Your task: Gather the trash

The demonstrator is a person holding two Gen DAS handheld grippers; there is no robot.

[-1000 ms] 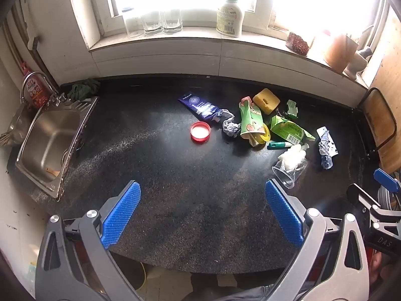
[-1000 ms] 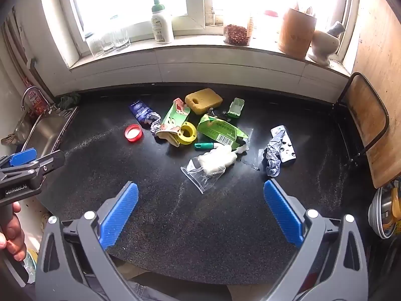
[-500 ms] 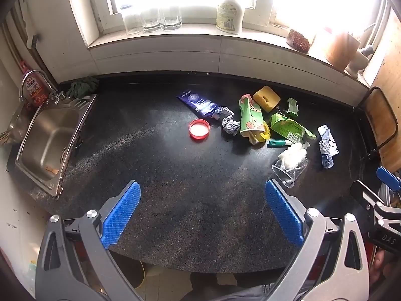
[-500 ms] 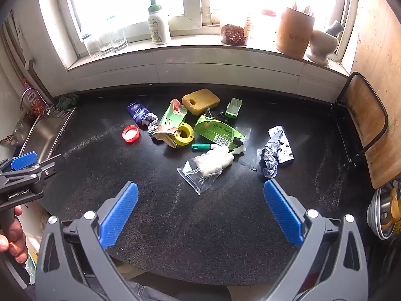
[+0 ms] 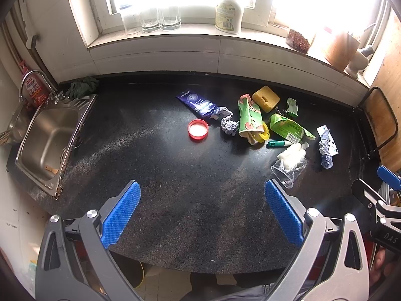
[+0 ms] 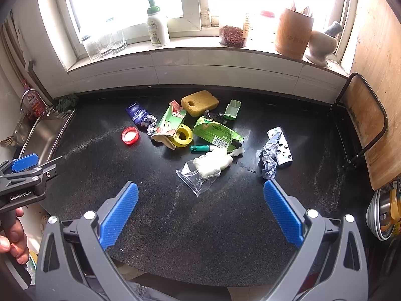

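While both tools hang above the near edge of the black countertop [image 6: 150, 170], the left gripper [image 5: 201, 212] and the right gripper [image 6: 200, 210] have their blue jaws spread wide, gripping nothing. Trash lies clustered beyond them: behind the clear plastic cup [image 6: 200, 173] sit a green carton [image 6: 215, 133], a yellow tape roll [image 6: 183, 139] and a yellow sponge [image 6: 199, 102], with a red lid [image 6: 129, 136] to its left and a crumpled blister pack [image 6: 275, 150] to its right.

A home kitchen: a steel sink [image 5: 47, 140] left of the jaws, black countertop [image 5: 155, 165] ahead, drinking glasses [image 5: 160, 20] on the windowsill [image 6: 190, 47] beyond.
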